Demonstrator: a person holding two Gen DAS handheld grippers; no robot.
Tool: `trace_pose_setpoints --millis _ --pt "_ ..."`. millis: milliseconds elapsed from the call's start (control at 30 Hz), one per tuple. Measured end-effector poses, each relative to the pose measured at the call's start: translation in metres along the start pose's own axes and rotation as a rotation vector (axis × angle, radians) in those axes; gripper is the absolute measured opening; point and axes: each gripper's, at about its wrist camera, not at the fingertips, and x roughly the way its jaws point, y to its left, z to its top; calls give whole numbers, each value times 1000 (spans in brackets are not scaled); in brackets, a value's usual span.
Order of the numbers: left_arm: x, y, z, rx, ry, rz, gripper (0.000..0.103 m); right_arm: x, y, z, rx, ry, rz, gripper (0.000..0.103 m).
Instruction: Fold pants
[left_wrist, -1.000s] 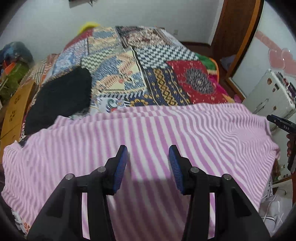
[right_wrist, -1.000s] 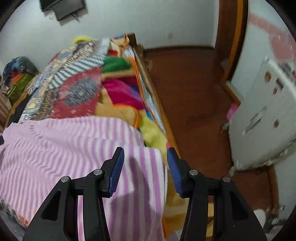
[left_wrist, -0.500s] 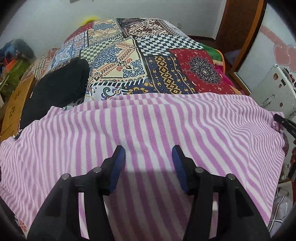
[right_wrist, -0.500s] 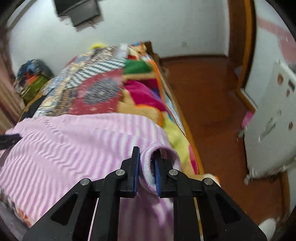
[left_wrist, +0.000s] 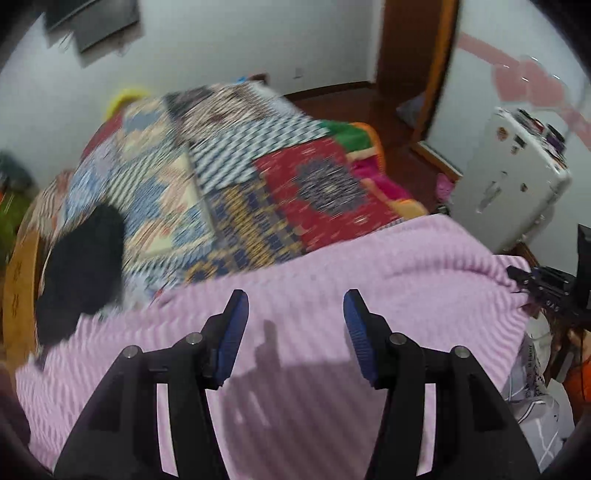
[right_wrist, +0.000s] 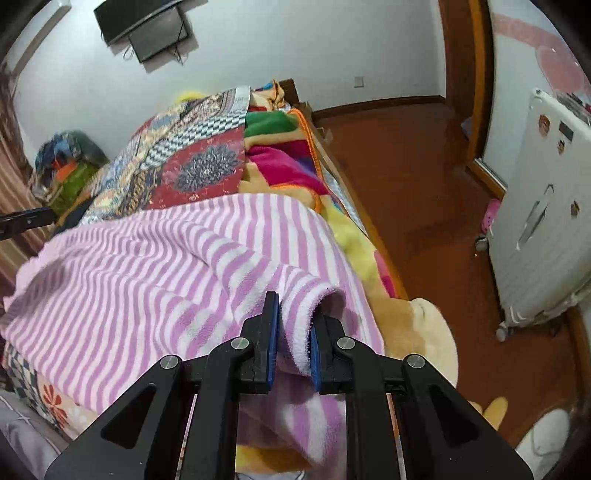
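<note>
Right gripper (right_wrist: 293, 332) pinches the striped pants (right_wrist: 155, 273) hem (only its camera shows this); left gripper (left_wrist: 293, 332) hovers spread above them.

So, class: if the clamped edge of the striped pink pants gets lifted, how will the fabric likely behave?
The striped pink pants look fleecy and already bunch into a fold at the right gripper, so probably floppy, draping from the grip. Light, likely. The plush nap suggests little slipping on the patchwork bedspread.

Both grippers looked alike — left gripper (left_wrist: 293, 325) and right gripper (right_wrist: 293, 334) had matte black plastic arms w/ triangular cut-outs, round silver screws at the pivots, ribbed blue pads (left_wrist: 231, 343) — no markings legible.
</note>
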Motion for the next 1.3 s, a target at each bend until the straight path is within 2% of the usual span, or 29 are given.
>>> trace_pose_setpoints --millis 100,200,300,433,567,667,800,867,1033,1133,1300 --pt "3 -24 5 31 -14 -47 53 -4 2 12 -5 -40 6 12" --pt "6 -33 2 53 -11 -49 53 -10 1 37 -1 -94 34 12" --pt "9 -27 -4 40 1 -32 53 -10 -2 67 6 -151 59 12" --pt "9 -2 -10 -37 14 -1 53 4 -3 92 -10 -185 45 12" --pt "8 17 -16 -64 15 59 53 37 -7 98 -11 -115 8 12" --pt "7 26 -19 -87 13 67 53 68 -22 91 38 -7 -2 12" --pt "8 30 -22 -97 17 73 53 93 -38 74 63 135 -47 20" --pt "8 29 -23 -94 20 74 53 85 -45 70 62 134 -70 22" --pt "1 20 -22 -81 7 63 53 30 -62 71 83 65 -125 24" --pt "-5 9 -23 -72 1 44 53 -8 -68 60 103 29 -107 34" --pt "-6 -12 -28 -53 17 9 54 -48 -56 22 105 24 -55 40"
